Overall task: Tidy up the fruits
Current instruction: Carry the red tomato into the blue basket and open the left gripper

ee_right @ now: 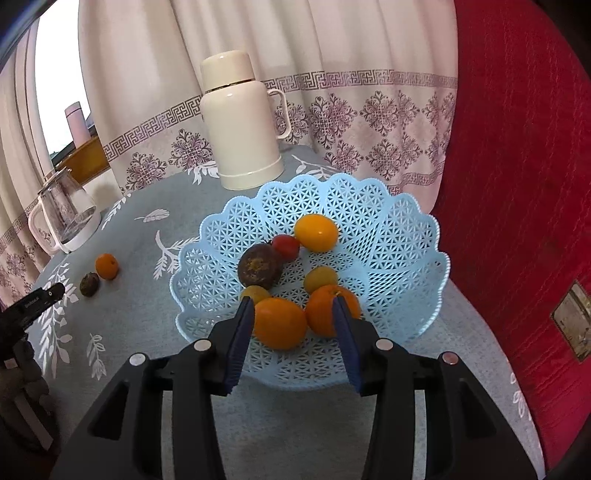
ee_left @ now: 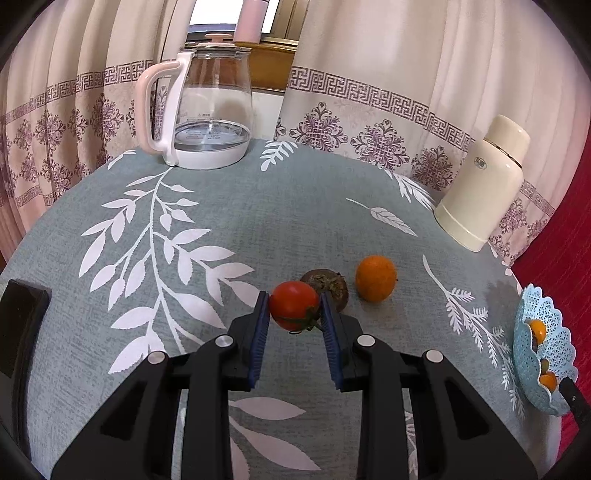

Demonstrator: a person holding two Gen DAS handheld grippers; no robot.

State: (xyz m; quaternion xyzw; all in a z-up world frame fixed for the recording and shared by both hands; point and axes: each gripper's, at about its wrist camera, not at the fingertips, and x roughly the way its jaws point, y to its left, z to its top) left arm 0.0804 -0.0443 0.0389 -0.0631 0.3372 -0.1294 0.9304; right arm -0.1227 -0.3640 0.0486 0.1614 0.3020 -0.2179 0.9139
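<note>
Tomato (ee_left: 293, 309) seemingly pinched, half hiding dark fruit (ee_left: 327, 286).

Cream curtains (ee_left: 388, 92) with purple key-pattern borders hang behind the table's grey-green leaf-print cloth (ee_left: 221, 229). Daylight shows through a window gap (ee_left: 229, 14) (overexposed). Red upholstery (ee_right: 517, 184), perhaps a chair, stands right.

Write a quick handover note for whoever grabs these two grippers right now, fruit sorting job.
Left gripper: jaws close around the tomato on the cloth; a firm grip cannot be told from the picture.
Right gripper: open, holding nothing, poised over the near side of the basket.
Done: several fruits already lie in the basket, among them oranges, a small red one and a dark one.
Left: the tomato, the dark fruit just behind it and the orange beside that still sit on the table. The basket is to the right of them, near the table's edge.
</note>
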